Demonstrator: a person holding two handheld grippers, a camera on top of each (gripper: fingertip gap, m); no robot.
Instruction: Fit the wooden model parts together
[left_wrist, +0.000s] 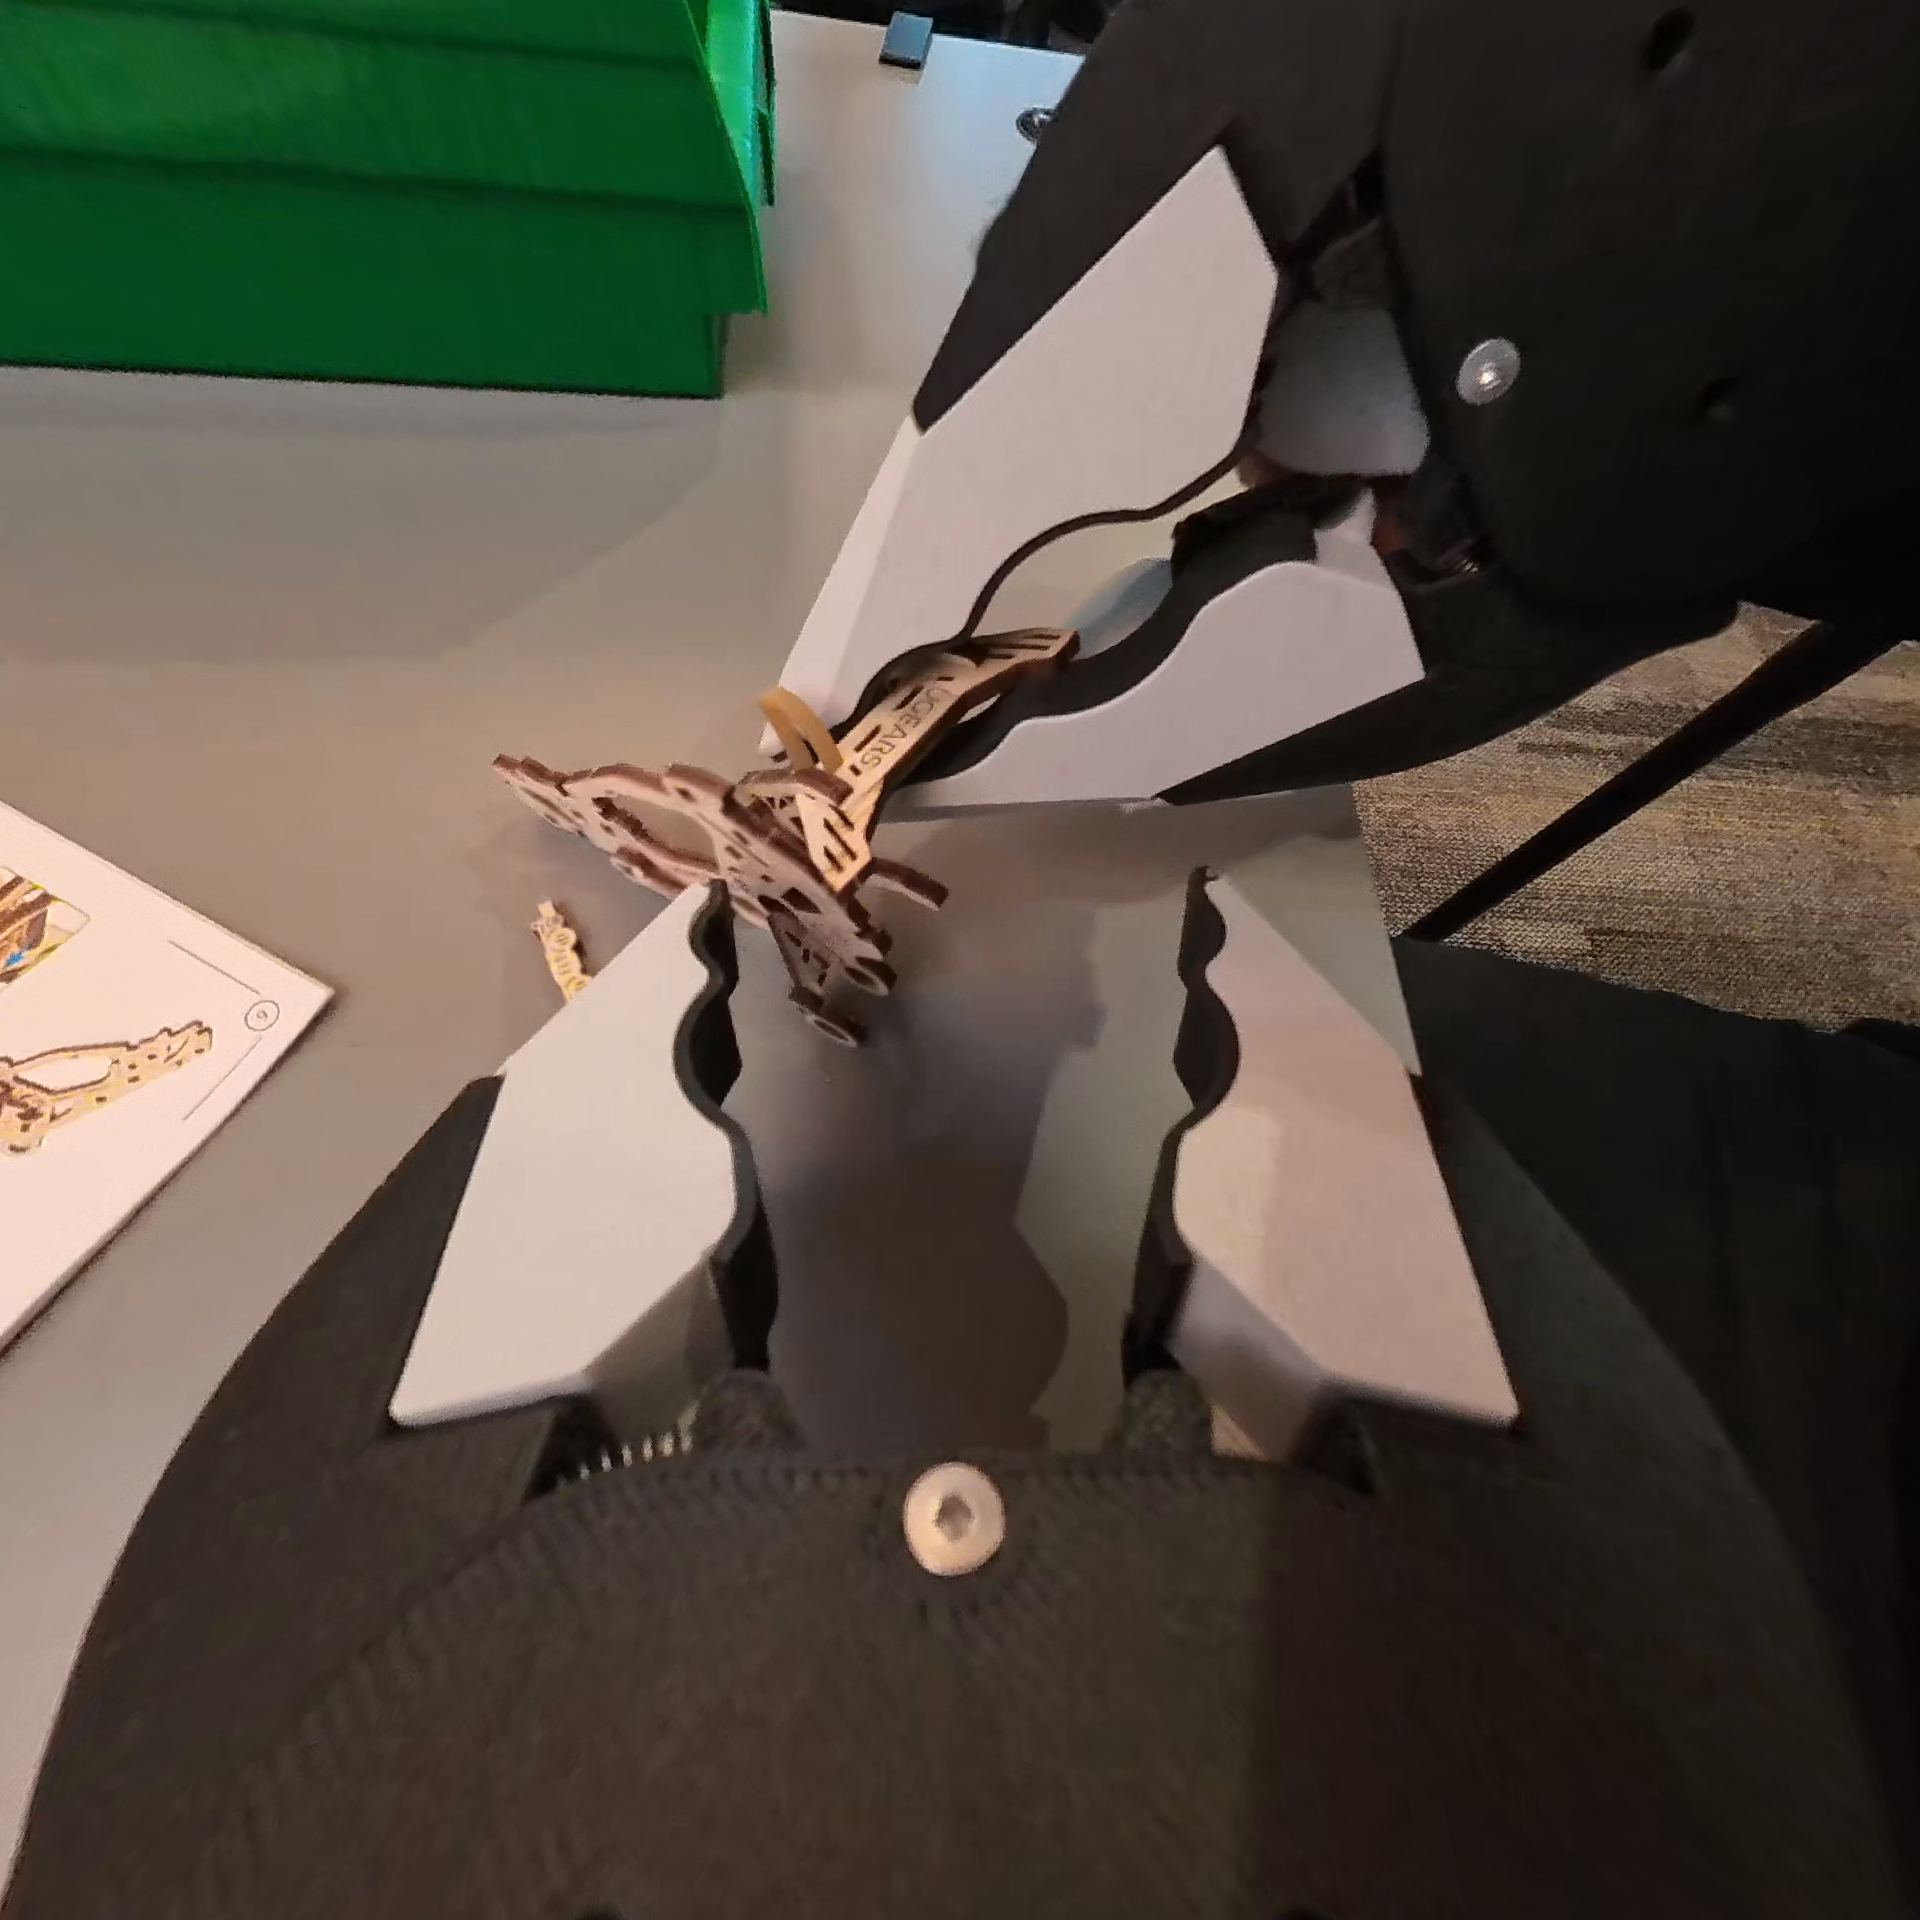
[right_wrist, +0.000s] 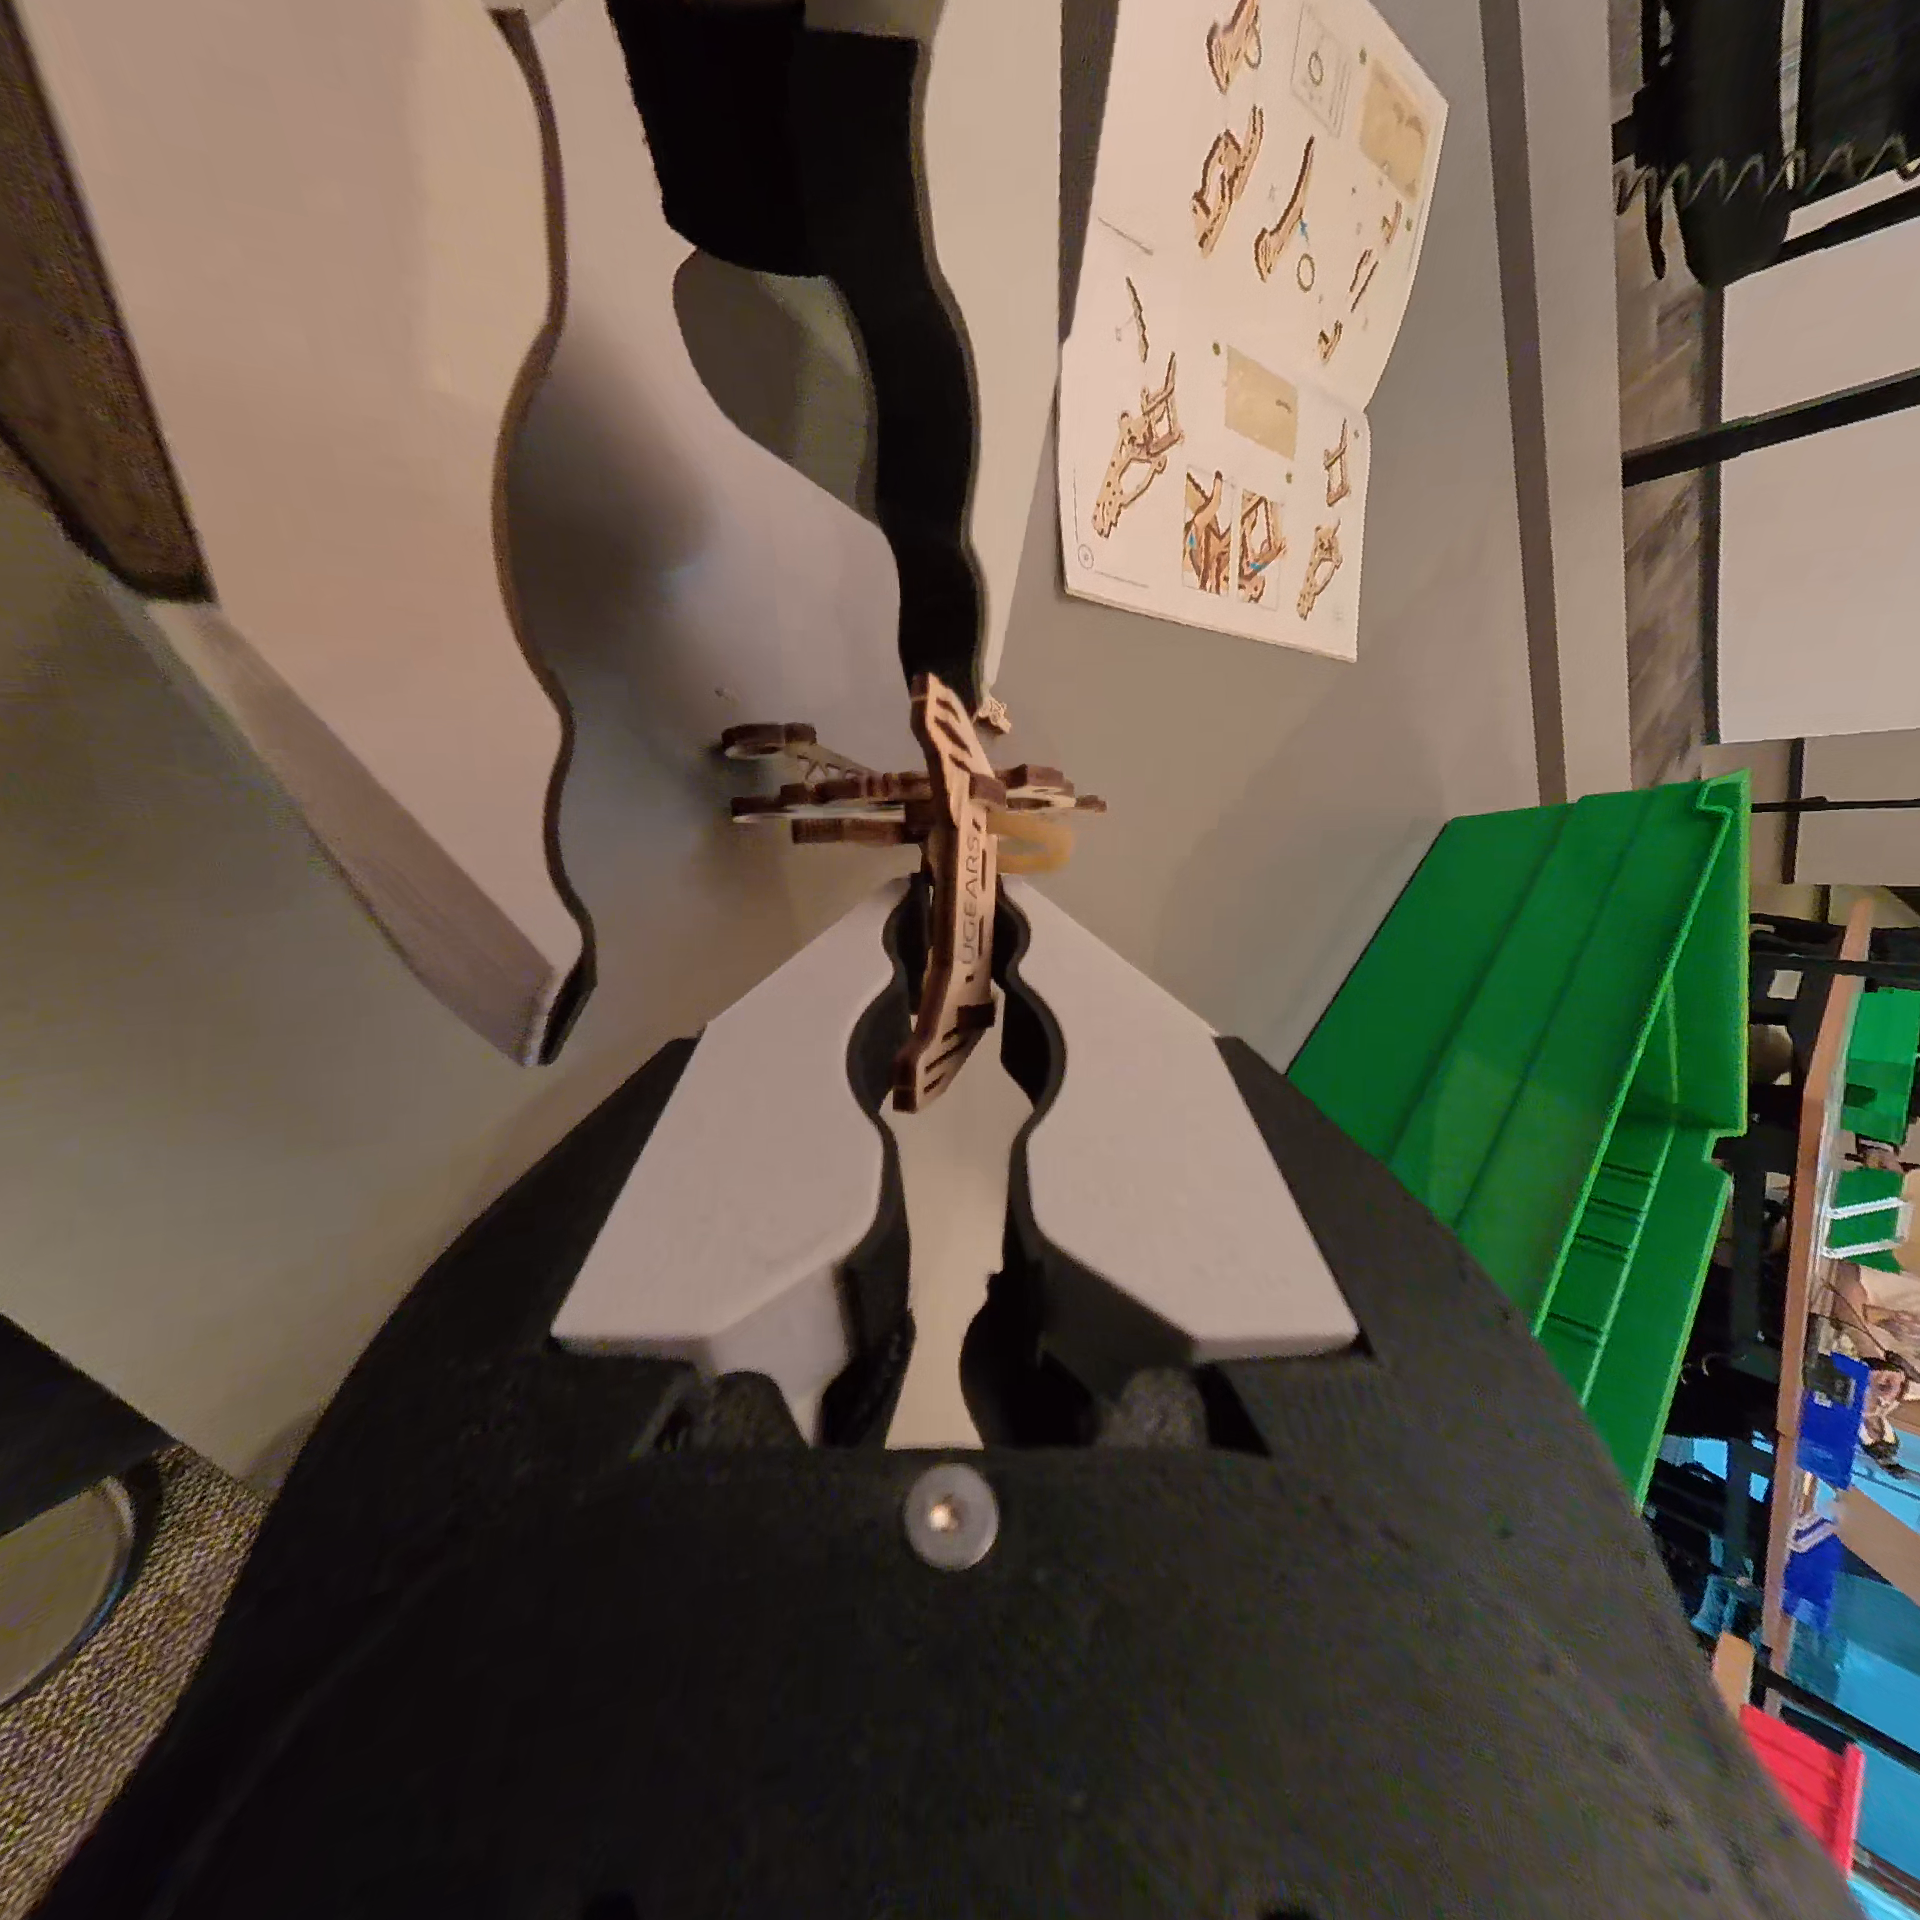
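right hand-held gripper (right_wrist: 951, 935) pinched curved strip of wooden model (left_wrist: 727, 852), strip end hidden between fingers | left hand-held gripper (left_wrist: 956, 935) spread, empty, just beside model | model low over worktop (left_wrist: 312, 623), contact unclear | small wooden part (left_wrist: 561, 951) partly hidden by left finger

My left finger (left_wrist: 623, 1049) hides part of a small wooden piece (left_wrist: 561, 951); the instruction sheet (left_wrist: 125, 1060) is cut off, seemingly blurred.
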